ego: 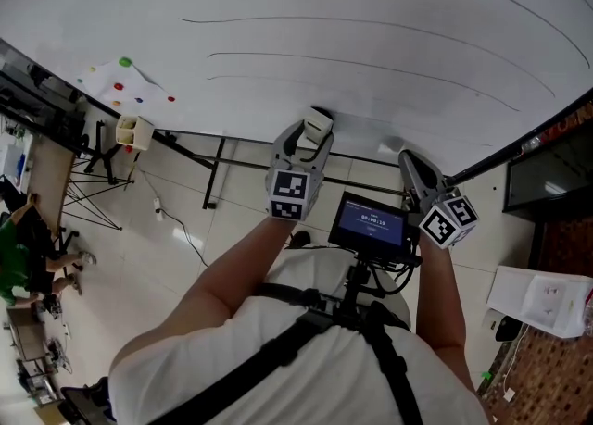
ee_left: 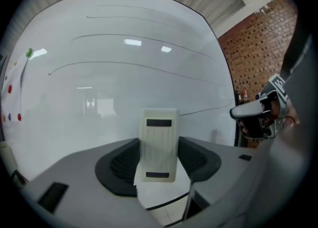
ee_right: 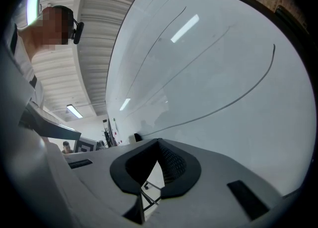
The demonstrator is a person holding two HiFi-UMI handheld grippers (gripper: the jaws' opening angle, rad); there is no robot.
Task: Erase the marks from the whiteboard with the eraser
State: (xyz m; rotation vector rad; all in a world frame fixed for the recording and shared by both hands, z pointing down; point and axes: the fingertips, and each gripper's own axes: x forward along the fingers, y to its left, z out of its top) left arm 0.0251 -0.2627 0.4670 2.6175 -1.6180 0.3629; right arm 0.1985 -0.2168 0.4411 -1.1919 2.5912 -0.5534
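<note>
A large whiteboard (ego: 389, 6) fills the top of the head view, with several long curved black marker lines (ego: 371, 67) across it. My left gripper (ego: 311, 134) is shut on a cream eraser (ego: 317, 122), held just at the board's lower edge. In the left gripper view the eraser (ee_left: 159, 132) stands upright between the dark pads (ee_left: 119, 165), in front of the lined whiteboard (ee_left: 124, 83). My right gripper (ego: 408, 158) is shut and holds nothing, off to the right near the board's bottom rim. The right gripper (ee_right: 158, 146) points along the whiteboard (ee_right: 218, 73).
A sheet with coloured magnets (ego: 125, 85) hangs at the board's left end, with a white holder (ego: 134, 131) below it. Stand legs (ego: 215, 173) and a cable cross the tiled floor. A small screen (ego: 371, 222) sits at my chest. A brick wall (ee_left: 248, 58) lies to the right.
</note>
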